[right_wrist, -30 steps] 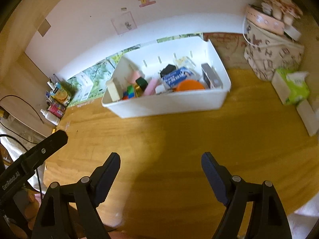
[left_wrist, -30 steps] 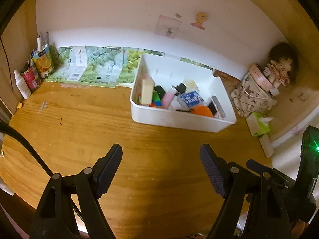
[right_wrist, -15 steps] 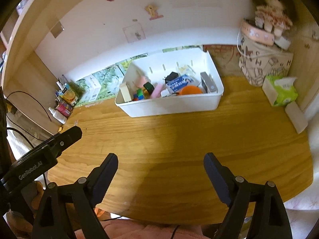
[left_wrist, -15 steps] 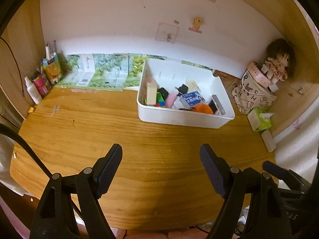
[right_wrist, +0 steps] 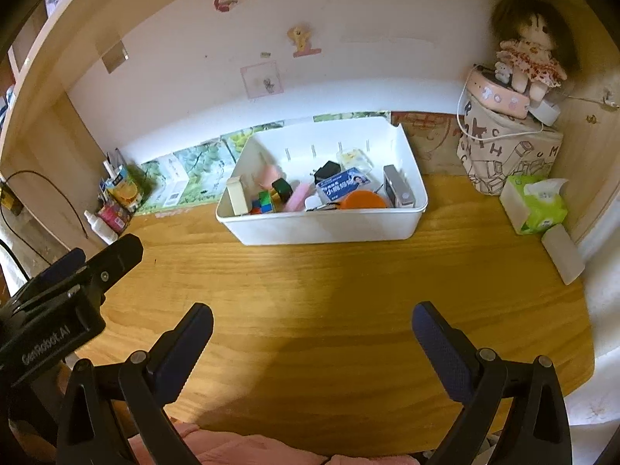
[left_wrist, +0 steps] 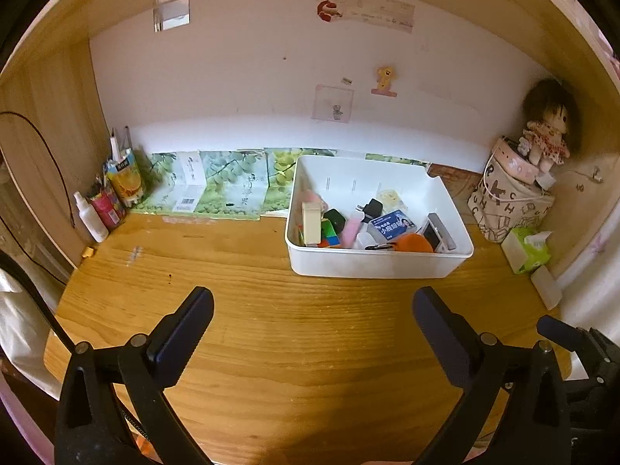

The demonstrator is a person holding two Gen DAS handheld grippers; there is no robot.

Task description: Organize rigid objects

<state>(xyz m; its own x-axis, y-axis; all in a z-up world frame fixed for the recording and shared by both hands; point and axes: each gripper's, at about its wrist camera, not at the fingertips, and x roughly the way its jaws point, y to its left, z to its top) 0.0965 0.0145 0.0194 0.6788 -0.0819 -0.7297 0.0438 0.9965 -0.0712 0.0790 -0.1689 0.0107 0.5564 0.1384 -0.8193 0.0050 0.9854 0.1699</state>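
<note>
A white plastic bin (left_wrist: 372, 267) stands at the back right of the wooden desk (left_wrist: 271, 310); it also shows in the right wrist view (right_wrist: 325, 232). It holds several small objects: a cream box (left_wrist: 311, 223), a colour cube (left_wrist: 329, 232), a pink block (left_wrist: 350, 228), a black charger (left_wrist: 372, 207), a blue-and-white box (left_wrist: 391, 224), an orange lid (left_wrist: 414, 243) and a grey device (left_wrist: 440, 231). My left gripper (left_wrist: 312, 325) is open and empty, well short of the bin. My right gripper (right_wrist: 312, 329) is open and empty over the desk's front part. The left gripper's body shows in the right wrist view (right_wrist: 58, 310).
Bottles and a juice carton (left_wrist: 124, 178) stand in the back left corner. Green printed sheets (left_wrist: 217, 186) lean along the wall. A patterned bag (left_wrist: 507, 201) with a doll (left_wrist: 546, 131), a tissue pack (left_wrist: 529, 248) and a white block (left_wrist: 546, 286) sit at the right.
Both grippers have pulled back and up from the bin, so the desk and wall show more widely. Both stay open and empty. Nothing in the bin moved.
</note>
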